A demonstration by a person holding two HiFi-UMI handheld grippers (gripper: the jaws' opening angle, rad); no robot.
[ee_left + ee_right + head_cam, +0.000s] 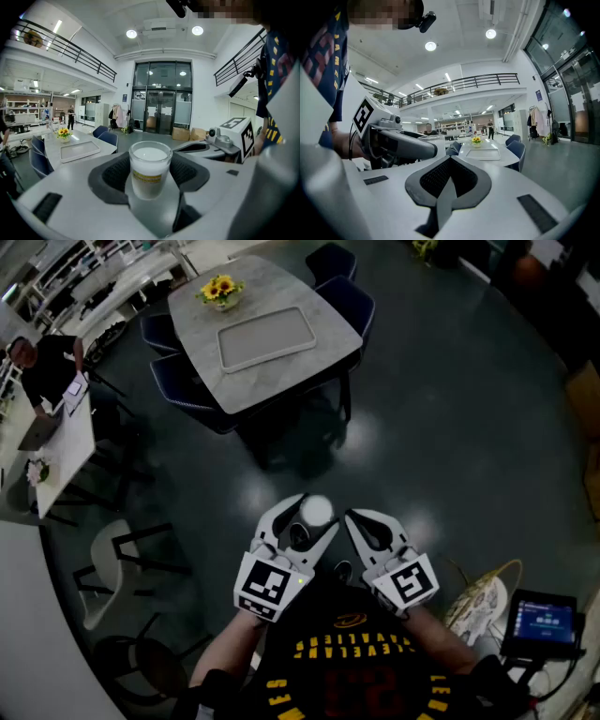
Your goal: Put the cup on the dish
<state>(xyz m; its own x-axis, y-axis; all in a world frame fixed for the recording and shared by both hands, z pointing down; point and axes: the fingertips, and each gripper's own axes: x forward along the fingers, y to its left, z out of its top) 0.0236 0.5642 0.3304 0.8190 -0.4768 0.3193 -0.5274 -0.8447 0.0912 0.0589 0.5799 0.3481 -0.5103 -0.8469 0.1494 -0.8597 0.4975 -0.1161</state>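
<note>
Cup [149, 169] noted upright, pinched between the pads of the left gripper [302, 521], held above the dark floor [450, 427] close in front of the person. Cup is pale and translucent, with a yellow band around its middle. It is well apart from the grey table [286, 287], on which yellow flowers [221, 289] are seen at the left and an empty rectangular tray [265, 337] just to their right. Blue chairs [349, 298] are set around the table. Right gripper [449, 180] recorded just beside the left one, its fingers pressed together with nothing between them.
</note>
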